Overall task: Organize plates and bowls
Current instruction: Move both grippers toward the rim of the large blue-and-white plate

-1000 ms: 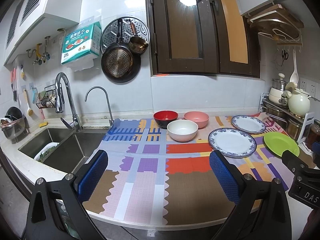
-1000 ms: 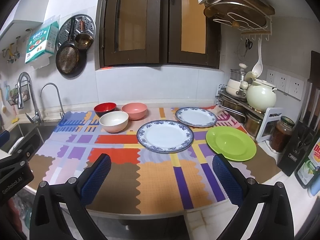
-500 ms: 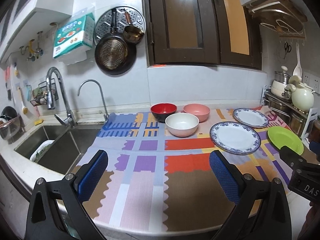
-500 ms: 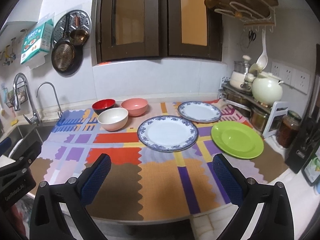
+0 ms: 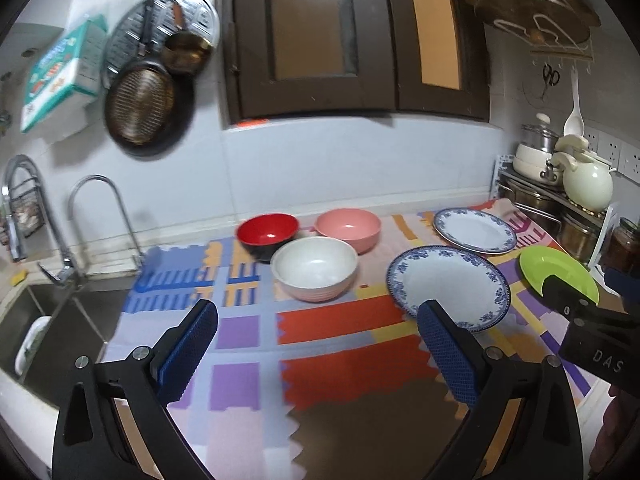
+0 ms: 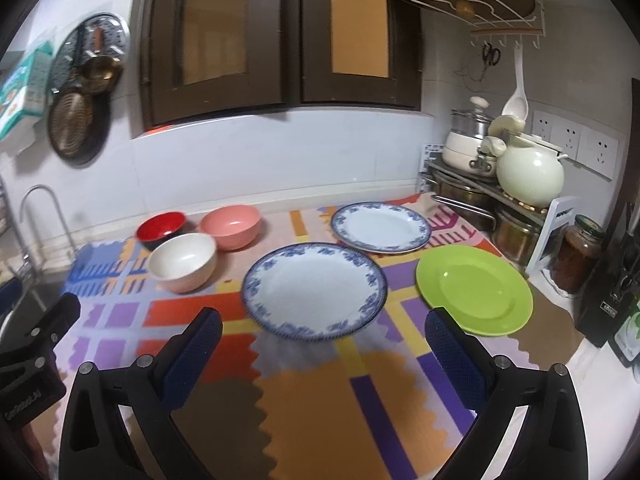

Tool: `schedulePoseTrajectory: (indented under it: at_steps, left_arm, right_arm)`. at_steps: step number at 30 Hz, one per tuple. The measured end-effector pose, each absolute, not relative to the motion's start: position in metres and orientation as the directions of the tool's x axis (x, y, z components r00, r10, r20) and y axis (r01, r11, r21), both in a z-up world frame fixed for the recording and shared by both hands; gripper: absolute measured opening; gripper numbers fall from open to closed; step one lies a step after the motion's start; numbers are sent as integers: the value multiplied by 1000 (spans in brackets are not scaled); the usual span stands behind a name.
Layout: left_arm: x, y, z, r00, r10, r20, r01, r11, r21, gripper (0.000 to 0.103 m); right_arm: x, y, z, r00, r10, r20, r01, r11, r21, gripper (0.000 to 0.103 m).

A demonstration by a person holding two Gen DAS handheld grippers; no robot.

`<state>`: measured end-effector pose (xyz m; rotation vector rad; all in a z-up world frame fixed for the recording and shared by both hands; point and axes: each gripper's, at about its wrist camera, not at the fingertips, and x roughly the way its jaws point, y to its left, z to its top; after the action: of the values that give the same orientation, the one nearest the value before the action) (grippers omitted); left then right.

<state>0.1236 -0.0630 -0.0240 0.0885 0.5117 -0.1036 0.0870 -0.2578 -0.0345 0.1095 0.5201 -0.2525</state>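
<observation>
Three bowls cluster at the back of a patterned mat: a red bowl [image 5: 267, 235], a pink bowl [image 5: 347, 229] and a white bowl [image 5: 314, 266] in front of them. To their right lie two blue-rimmed plates, the nearer plate [image 6: 314, 290] and the farther plate [image 6: 380, 226], plus a green plate [image 6: 474, 289]. My left gripper [image 5: 318, 354] hovers open over the mat, short of the white bowl. My right gripper [image 6: 322, 354] is open just in front of the nearer blue-rimmed plate. Both hold nothing.
A sink [image 5: 48, 320] with two taps lies left of the mat. A metal rack with pots and a cream kettle [image 6: 528, 172] stands at the back right, a jar [image 6: 578, 252] and a knife block beside it. Pans hang on the wall.
Both grippers have moved forward toward the dishes, so bowls and plates look larger and closer. Both stay open.
</observation>
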Motion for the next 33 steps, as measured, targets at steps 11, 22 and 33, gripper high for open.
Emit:
schedulePoseTrajectory:
  at_steps: [11, 22, 33]
  left_arm:
    - [188, -123, -48, 813, -104, -573, 153, 988, 38, 96]
    - [242, -158, -82, 795, -60, -604, 113, 992, 50, 85]
    - [293, -172, -127, 710, -76, -700, 127, 992, 21, 77]
  right_arm:
    - [155, -315, -51, 805, -221, -551, 287, 957, 35, 102]
    - [219, -354, -87, 782, -147, -606, 206, 978, 27, 96]
    - [262, -379, -126, 737, -116, -666, 233, 968, 89, 83]
